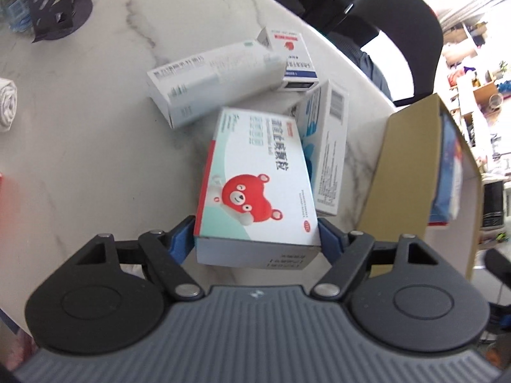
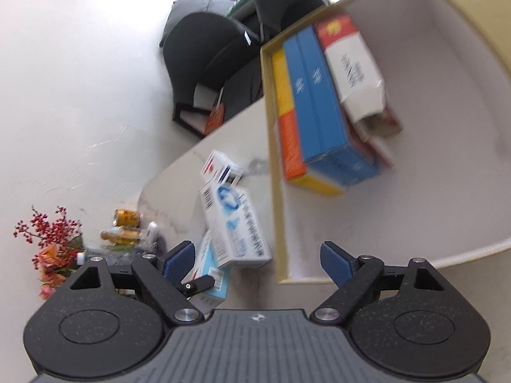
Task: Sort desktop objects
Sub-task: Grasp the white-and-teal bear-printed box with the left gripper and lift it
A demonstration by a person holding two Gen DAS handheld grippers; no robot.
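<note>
The left wrist view rides just behind its tool (image 1: 257,237), looking steeply down at boxes close on the marble table (image 1: 95,127). The right wrist view slants down over the cardboard box (image 2: 415,191), nearer its floor. Both catch that cardboard box (image 1: 399,175) and the blue-and-white carton (image 2: 236,226).

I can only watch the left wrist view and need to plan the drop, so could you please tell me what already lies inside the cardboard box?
Observer: The cardboard box holds a blue carton lying on a yellow and orange carton.
Operator: Anything else in there?
Observer: A red and white carton leans beside the blue one, its end flap open.
Operator: Are the right tongs carrying anything?
Observer: No, the right tongs are open and empty, above the box's near edge.
</note>
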